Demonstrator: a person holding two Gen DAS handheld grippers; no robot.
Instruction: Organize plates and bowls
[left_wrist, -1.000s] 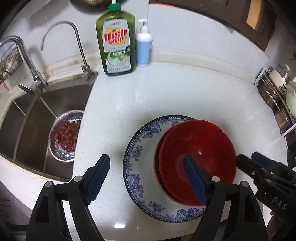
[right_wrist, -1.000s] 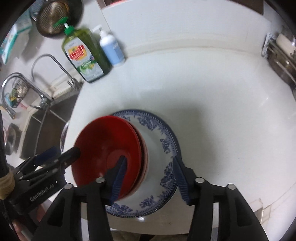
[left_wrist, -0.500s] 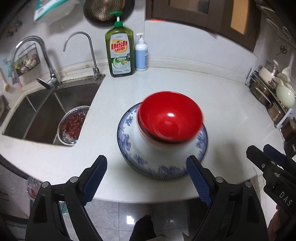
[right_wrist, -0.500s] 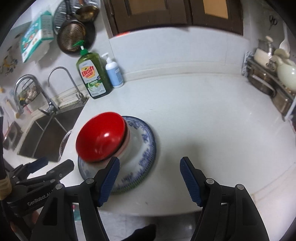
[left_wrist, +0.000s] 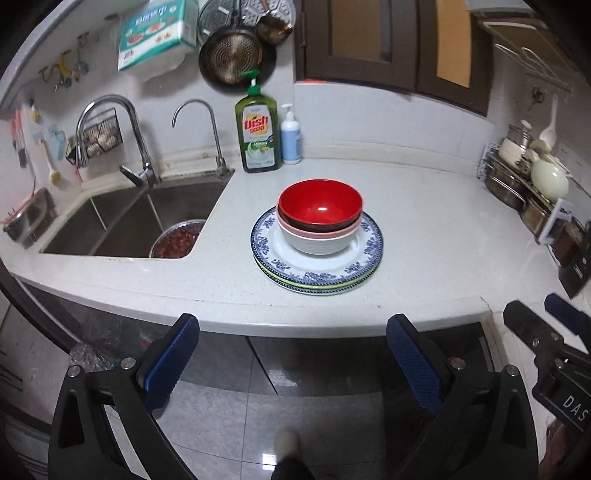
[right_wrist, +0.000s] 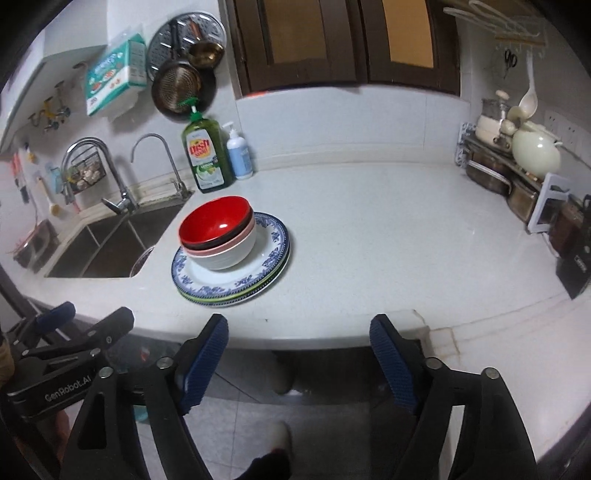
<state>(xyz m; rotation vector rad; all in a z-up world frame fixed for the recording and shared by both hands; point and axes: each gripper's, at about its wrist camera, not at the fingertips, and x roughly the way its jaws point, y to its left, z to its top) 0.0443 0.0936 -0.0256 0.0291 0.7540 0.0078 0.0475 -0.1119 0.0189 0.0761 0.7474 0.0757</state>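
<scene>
Nearest you, both tools hung off the front edge of the worktop (left_wrist: 424, 221), over the tiled floor (left_wrist: 295, 417). Your left gripper (left_wrist: 291, 354) had its jaws apart and opening, with nothing between them. Your right gripper (right_wrist: 299, 354) was the same: jaws apart, widening, empty. Each gripper showed at the margin of the other's view, so they sat side by side, both well clear of the crockery. That reads as hands off a finished stack rather than an approach to a new piece.

Beyond the front edge, toward the sink side of the worktop, stood the stack itself. At the bottom lay the plates (left_wrist: 317, 273): a blue-patterned one on top, with what looked like two more rims under it, one green-edged, so three as best you could count. Wide flat pieces belong lowest because they give the bowls a steady base. Nested on them sat three bowls: a white bowl (left_wrist: 319, 243) with a pink rim, a dark bowl (left_wrist: 317, 227) inside it, and a red bowl (left_wrist: 319, 201) uppermost. The nest sat slightly toward the sink side of the plates, not centred.

Farther left, the sink (left_wrist: 122, 225) held one metal basin of red contents (left_wrist: 177, 242). At the back edge stood two bottles, a green dish-soap bottle (left_wrist: 256, 133) and a small white pump bottle (left_wrist: 290, 136) just beside it.
</scene>
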